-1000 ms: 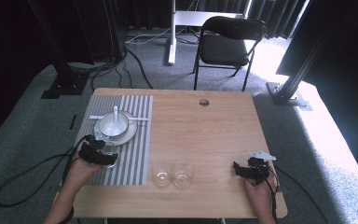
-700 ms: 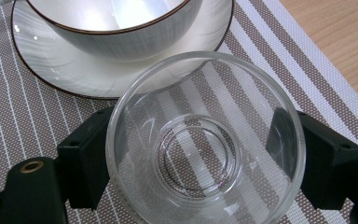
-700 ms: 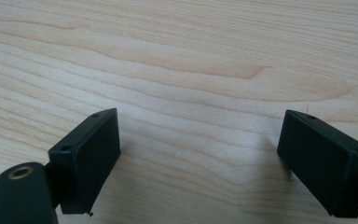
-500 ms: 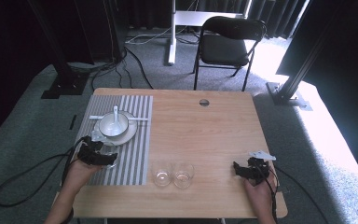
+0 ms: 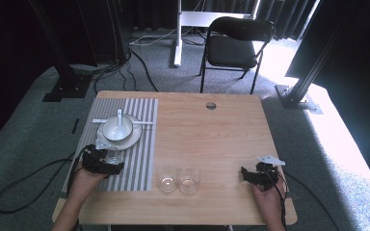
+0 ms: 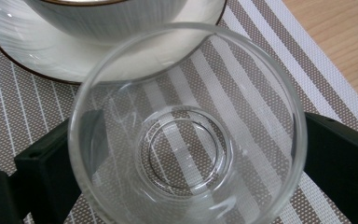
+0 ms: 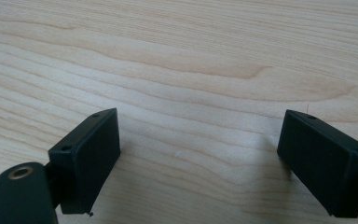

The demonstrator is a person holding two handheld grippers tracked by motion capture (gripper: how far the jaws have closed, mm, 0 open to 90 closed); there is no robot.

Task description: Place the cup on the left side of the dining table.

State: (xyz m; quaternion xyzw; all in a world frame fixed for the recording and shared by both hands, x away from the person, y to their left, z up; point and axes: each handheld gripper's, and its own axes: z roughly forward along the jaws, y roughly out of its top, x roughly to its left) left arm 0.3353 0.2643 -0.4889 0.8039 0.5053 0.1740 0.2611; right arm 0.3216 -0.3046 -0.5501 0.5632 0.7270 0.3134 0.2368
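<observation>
- Currently, left gripper jaws clamp an upright empty glass on the striped mat, just beside the plate under a bowl.
- Right gripper jaws spread over bare table.
- Two glasses stand between the grippers.

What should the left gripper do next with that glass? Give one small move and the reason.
Probably open the left gripper and back away. The glass sits upright between its jaws on the striped mat, beside the plate, so it looks placed. Whether its base touches the mat I cannot tell; if not, lower first.
</observation>
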